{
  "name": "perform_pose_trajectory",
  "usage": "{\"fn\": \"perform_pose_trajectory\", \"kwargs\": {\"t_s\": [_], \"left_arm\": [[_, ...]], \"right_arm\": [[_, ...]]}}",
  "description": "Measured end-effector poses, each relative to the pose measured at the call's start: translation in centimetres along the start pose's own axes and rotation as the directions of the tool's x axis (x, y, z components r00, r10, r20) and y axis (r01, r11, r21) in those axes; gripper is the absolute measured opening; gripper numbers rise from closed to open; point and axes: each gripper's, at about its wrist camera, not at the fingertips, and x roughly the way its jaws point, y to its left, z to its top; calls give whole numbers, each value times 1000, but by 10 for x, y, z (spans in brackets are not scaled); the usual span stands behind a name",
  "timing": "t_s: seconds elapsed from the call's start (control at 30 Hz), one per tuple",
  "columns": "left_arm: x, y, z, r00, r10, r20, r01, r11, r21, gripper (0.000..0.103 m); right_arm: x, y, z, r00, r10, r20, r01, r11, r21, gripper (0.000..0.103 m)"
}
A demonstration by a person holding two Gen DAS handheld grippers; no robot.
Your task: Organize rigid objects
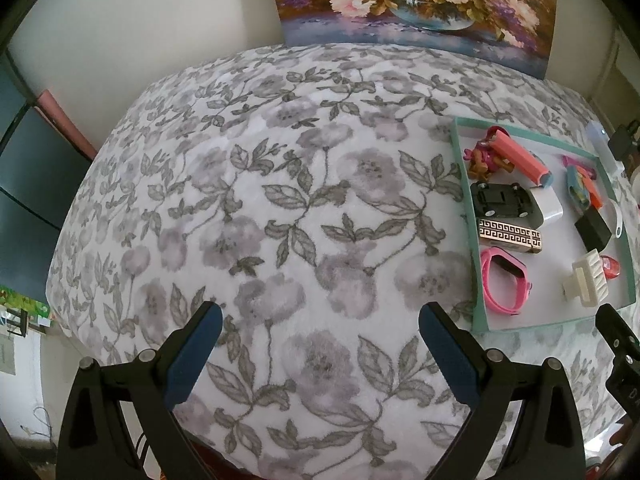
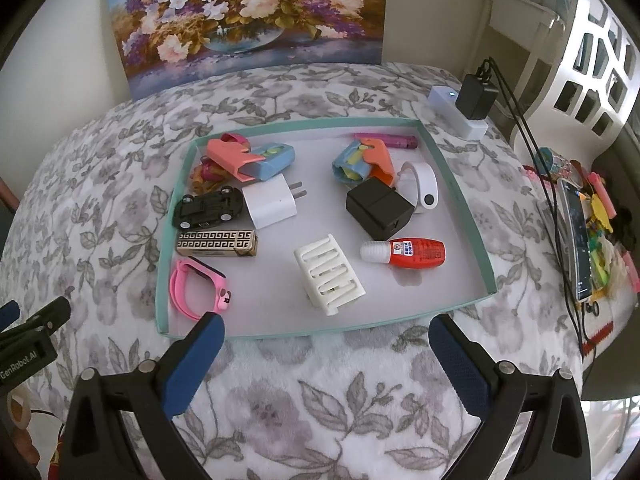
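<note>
A shallow teal-rimmed tray (image 2: 460, 184) (image 1: 466, 216) holds several small items: a pink watch (image 2: 192, 288) (image 1: 500, 284), a patterned gold-and-black box (image 2: 218, 243) (image 1: 510, 235), a black toy car (image 2: 208, 207), a white plug (image 2: 270, 200), a black cube (image 2: 378, 208), a white slatted holder (image 2: 330, 274) and a red bottle (image 2: 408, 254). My right gripper (image 2: 326, 344) is open just in front of the tray's near rim, holding nothing. My left gripper (image 1: 320, 332) is open over bare cloth, left of the tray.
A floral-patterned cloth (image 1: 280, 200) covers the table. A flower painting (image 2: 248, 16) leans on the wall behind. A white power strip with a black adapter (image 2: 476, 98) and cable sits at back right. A phone (image 2: 578, 240) and colourful clutter lie at the right edge.
</note>
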Motion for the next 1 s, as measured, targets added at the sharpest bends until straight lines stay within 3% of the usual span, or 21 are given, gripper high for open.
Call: {"fn": "perform_pose_trajectory", "kwargs": {"t_s": [1.0], "left_arm": [[1, 0, 0, 1000, 2, 1, -2, 1000, 7, 99]], "right_arm": [[3, 2, -1, 1000, -4, -3, 4, 1000, -3, 103]]}}
